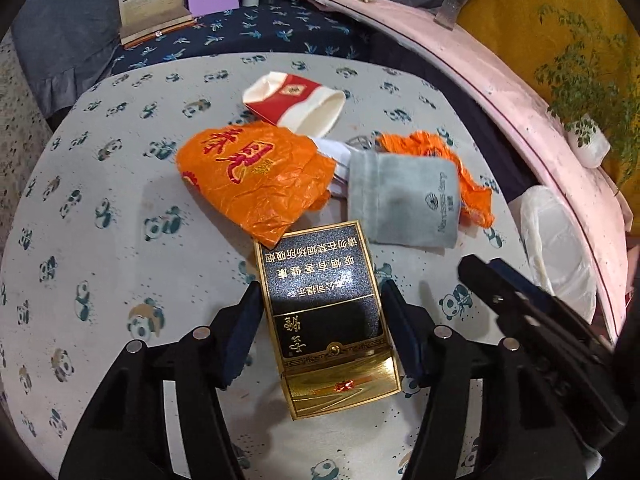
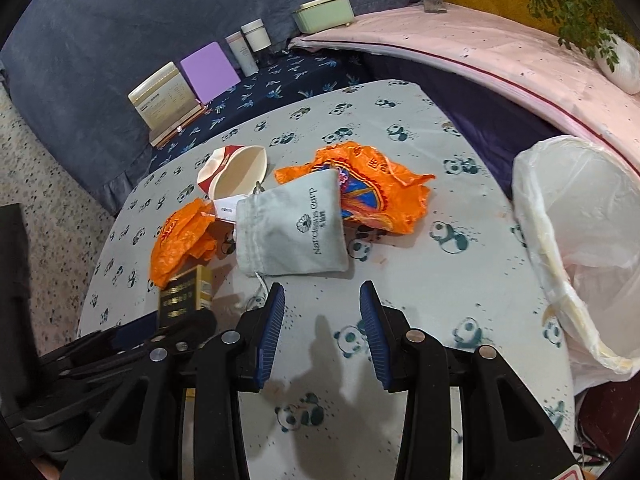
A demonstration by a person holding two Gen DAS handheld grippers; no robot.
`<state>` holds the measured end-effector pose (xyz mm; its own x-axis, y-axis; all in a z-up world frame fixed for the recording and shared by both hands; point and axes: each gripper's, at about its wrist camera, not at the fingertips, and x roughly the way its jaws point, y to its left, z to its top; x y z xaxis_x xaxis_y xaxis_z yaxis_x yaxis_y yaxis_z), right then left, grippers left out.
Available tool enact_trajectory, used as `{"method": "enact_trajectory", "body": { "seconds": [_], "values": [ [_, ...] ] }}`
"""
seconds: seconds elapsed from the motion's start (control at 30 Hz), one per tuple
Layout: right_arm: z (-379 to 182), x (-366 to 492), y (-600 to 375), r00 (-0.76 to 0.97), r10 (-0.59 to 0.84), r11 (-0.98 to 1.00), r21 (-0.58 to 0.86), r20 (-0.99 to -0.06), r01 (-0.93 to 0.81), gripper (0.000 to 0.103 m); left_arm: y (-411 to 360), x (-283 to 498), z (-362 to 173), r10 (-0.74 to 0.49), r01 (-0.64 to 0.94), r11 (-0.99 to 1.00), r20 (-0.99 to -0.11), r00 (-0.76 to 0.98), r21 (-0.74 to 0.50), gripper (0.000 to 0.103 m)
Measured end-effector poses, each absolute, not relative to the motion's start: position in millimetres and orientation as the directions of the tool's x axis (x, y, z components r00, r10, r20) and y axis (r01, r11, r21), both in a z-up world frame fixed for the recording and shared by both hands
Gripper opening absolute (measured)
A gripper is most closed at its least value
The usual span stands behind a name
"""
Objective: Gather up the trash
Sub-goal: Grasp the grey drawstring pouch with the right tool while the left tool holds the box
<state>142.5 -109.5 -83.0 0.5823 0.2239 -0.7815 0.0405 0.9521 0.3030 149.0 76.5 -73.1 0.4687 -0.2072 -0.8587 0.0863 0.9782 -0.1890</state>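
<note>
A black and gold cigarette box (image 1: 320,300) sits between the pads of my left gripper (image 1: 320,290), which press on its two long sides. In the right wrist view the box (image 2: 182,294) stands tilted at the table's left edge. Beyond it lie a crumpled orange wrapper (image 1: 256,176), a crushed red and white paper cup (image 1: 296,100), a grey drawstring pouch (image 1: 404,200) and a second orange wrapper (image 1: 476,196). My right gripper (image 2: 322,292) hovers over the panda-print table (image 2: 420,292) just short of the pouch (image 2: 292,232), jaws apart with nothing between them.
A bin lined with a white plastic bag (image 2: 580,240) stands at the table's right edge, below a pink ledge (image 2: 500,64) with a potted plant (image 2: 616,60). Behind the table are a book (image 2: 164,96), a purple notebook (image 2: 210,70), two containers and a green box (image 2: 324,14).
</note>
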Motion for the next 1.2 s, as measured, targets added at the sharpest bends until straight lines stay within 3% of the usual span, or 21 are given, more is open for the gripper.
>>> {"method": "enact_trajectory", "body": {
  "seconds": [0.5, 0.53, 0.6, 0.63, 0.93, 1.2],
  "values": [
    [-106, 190, -107, 0.564, 0.238, 0.948, 0.316, -0.791, 0.044, 0.038, 104, 165, -77, -0.211, 0.044, 0.975, -0.856, 0.472, -0.216, 0.058],
    [-106, 191, -106, 0.563, 0.235, 0.949, 0.312, -0.792, 0.043, 0.035, 104, 165, -77, -0.21, 0.043, 0.975, -0.856, 0.473, -0.216, 0.058],
    [-106, 191, -104, 0.554, 0.249, 0.948, 0.318, -0.794, 0.031, 0.011, 104, 165, -76, -0.21, 0.042, 0.976, -0.854, 0.476, -0.216, 0.058],
    [-105, 190, -102, 0.551, 0.263, 0.945, 0.328, -0.792, 0.021, 0.007, 104, 165, -75, -0.211, 0.043, 0.975, -0.853, 0.477, -0.217, 0.058],
    [-66, 163, -106, 0.622, 0.285, 0.937, 0.348, -0.73, -0.022, 0.004, 93, 154, -60, -0.235, 0.075, 0.971, -0.835, 0.498, -0.229, 0.058],
    [-15, 134, -145, 0.728, 0.221, 0.937, 0.349, -0.649, 0.026, 0.003, 61, 141, -34, -0.285, 0.155, 0.958, -0.8, 0.528, -0.24, 0.058]
  ]
}}
